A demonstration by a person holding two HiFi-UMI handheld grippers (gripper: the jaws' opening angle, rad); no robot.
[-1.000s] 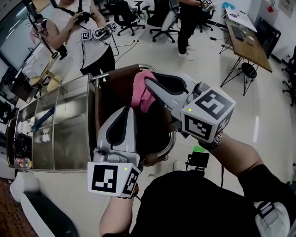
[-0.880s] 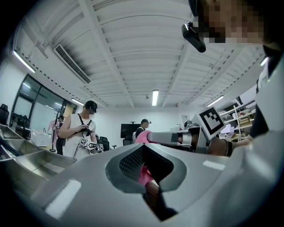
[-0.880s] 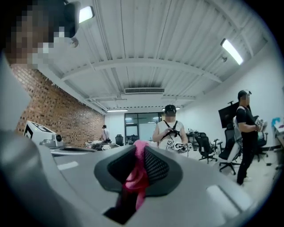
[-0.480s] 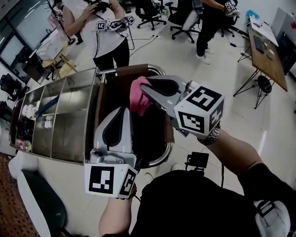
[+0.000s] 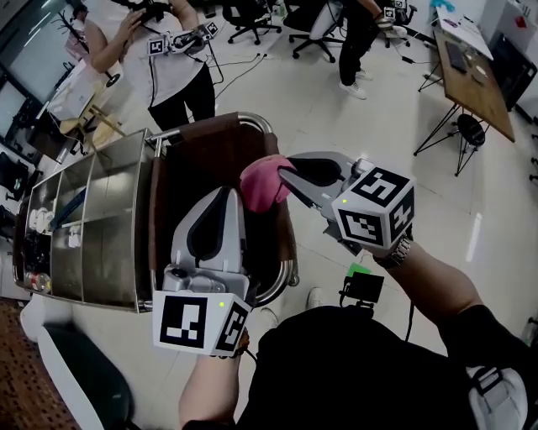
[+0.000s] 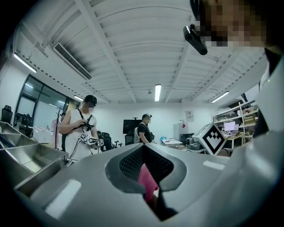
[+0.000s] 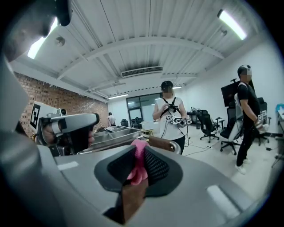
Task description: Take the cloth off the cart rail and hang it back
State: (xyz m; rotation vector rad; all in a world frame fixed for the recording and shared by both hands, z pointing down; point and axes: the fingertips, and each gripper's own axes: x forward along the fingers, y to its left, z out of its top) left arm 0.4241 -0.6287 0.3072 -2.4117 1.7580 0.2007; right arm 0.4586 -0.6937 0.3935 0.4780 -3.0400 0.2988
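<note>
Where the right claw pinches it, the pink cloth sits bunched at the centre of the head view, over the end of the steel cart and inside the loop of its brown-wrapped rail. Just lower left, the left claw stands narrow; a pink sliver shows in its slit, contact unclear. Another person stands at the upper left.

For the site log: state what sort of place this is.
Probably an open-plan office or lab used for recording sessions: wheeled office chairs, a trestle desk, and another person holding marker-tagged grippers near the steel cart.
</note>
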